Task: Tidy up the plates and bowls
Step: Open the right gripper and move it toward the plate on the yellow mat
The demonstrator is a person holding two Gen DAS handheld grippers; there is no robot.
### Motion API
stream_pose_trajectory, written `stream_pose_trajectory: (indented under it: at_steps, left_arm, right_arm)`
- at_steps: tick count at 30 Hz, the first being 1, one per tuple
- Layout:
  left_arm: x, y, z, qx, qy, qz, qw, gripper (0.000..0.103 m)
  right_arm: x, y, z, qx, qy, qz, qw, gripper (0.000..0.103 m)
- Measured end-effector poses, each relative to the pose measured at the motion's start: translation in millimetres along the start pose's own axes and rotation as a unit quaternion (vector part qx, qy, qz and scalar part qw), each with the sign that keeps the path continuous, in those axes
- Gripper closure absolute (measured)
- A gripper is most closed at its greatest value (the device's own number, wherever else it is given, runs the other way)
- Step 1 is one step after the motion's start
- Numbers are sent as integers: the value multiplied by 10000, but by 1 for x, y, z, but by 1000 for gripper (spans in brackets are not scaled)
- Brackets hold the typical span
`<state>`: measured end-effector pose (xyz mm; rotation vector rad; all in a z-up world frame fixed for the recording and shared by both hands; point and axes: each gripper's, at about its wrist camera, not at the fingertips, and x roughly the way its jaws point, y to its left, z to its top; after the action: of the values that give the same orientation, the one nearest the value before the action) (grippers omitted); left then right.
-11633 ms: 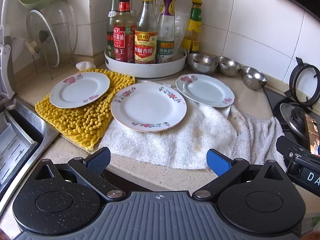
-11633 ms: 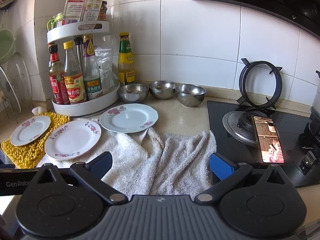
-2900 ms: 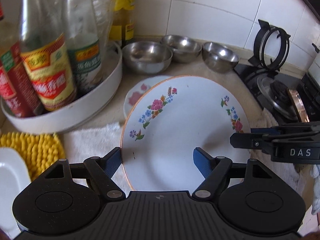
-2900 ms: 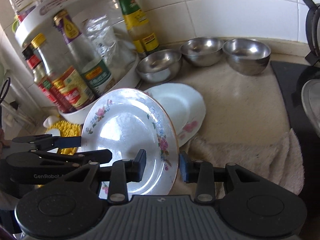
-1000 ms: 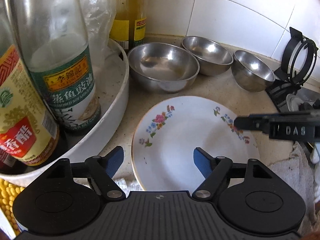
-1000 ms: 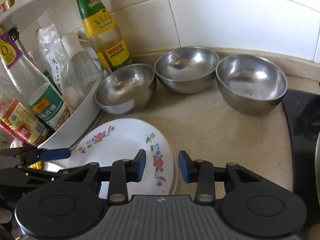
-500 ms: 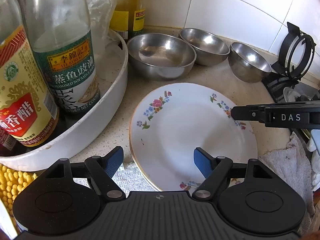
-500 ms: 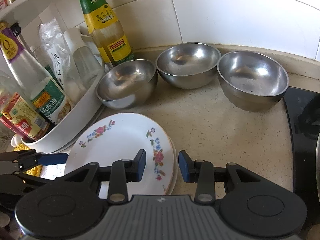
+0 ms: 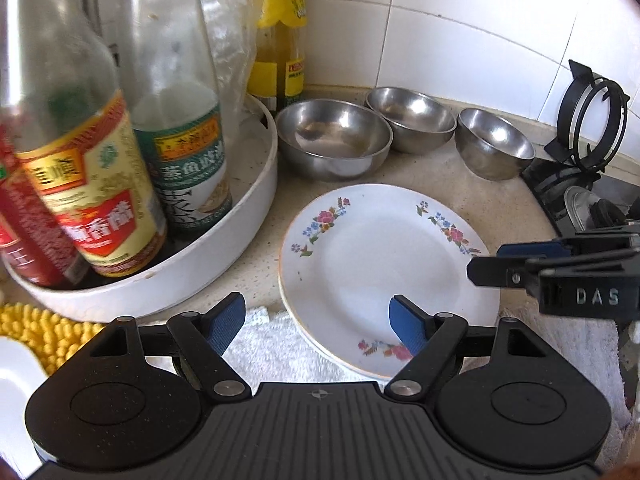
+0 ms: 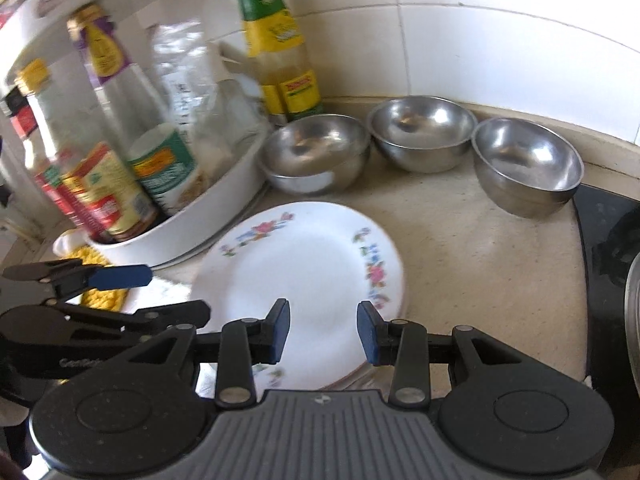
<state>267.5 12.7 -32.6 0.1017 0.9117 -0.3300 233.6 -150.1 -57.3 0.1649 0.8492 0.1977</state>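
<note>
Beside the bottle tray [image 9: 224,264], stacked plates [image 9: 384,264] lay flat; left gripper [image 9: 318,326] wide open, right gripper [image 10: 323,332] part-open, both empty. Careless withdrawal risked nudging the stack off-centre.

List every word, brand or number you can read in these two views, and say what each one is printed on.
"DAS": white letters on the right gripper body, seen in the left wrist view.
"香醋": red panel of the yellow-label bottle.
"蒸鱼豉油", partly blurred: green-label bottle.
Small print on the yellow-green bottle: too blurred to read.
Lettering on the left gripper body in the right wrist view: too blurred to read.
Floral plate and steel bowls: no text.
</note>
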Motion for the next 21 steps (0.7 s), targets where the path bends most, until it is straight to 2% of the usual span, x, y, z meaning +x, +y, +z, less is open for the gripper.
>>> stream_pose_trajectory:
  at_steps: [8,21]
  left_arm:
    - [-31,5,-16,-112,-145,333,9993,17]
    - [-67,60,-57,-571,-1,1090,9924,17]
  right_arm:
    - [-10,35,-11,-280,-34,316,9991,46]
    - [18,110,-14,-935,305,1036,9897,45]
